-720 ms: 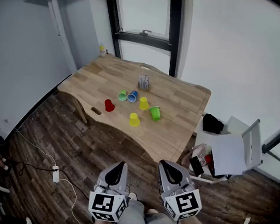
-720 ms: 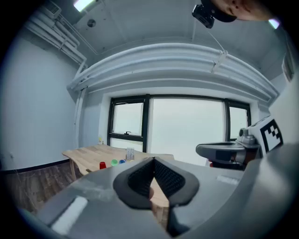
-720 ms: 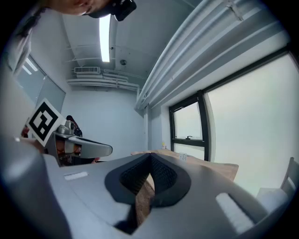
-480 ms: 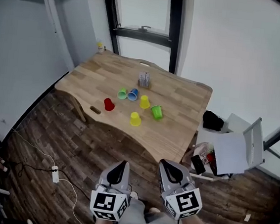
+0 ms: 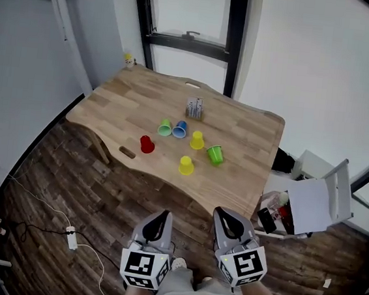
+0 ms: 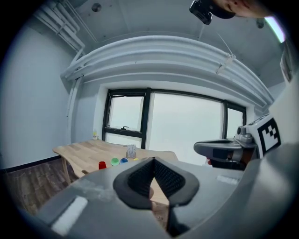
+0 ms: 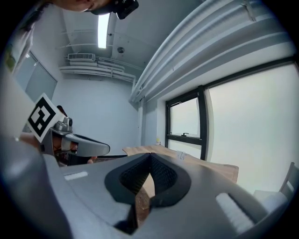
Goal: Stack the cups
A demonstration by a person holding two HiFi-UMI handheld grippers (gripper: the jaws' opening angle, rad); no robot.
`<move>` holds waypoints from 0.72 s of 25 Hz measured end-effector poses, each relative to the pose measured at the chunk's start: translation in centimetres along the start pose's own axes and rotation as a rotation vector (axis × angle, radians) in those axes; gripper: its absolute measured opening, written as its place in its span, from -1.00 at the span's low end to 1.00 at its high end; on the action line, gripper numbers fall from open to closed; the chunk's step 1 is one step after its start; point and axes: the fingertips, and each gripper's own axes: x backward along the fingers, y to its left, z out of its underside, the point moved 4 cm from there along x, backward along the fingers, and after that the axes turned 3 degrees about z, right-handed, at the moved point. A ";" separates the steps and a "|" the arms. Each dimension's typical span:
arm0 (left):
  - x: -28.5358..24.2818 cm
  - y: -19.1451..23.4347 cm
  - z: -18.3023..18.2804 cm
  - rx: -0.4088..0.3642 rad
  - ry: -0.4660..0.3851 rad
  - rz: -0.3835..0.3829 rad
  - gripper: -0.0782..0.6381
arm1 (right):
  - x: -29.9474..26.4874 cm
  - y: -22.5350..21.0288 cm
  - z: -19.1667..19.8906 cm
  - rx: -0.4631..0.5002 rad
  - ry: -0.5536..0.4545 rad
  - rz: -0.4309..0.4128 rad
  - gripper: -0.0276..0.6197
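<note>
Head view shows the wooden table [image 5: 246, 183] a little lower and further right in frame than a moment ago, which I read as the person walking up to it, so stacking has not begun. The left gripper [image 5: 158, 219] and right gripper [image 5: 228, 220] are both clenched on nothing, side by side, well short of the table. The cups sit loose and unstacked mid-table, from the red cup [image 5: 147, 144] across to the green cup [image 5: 215, 154].
</note>
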 end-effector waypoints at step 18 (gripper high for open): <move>-3.4 10.3 2.1 0.093 0.046 0.041 -0.76 | -8.0 -0.5 2.0 0.022 0.154 0.123 -0.37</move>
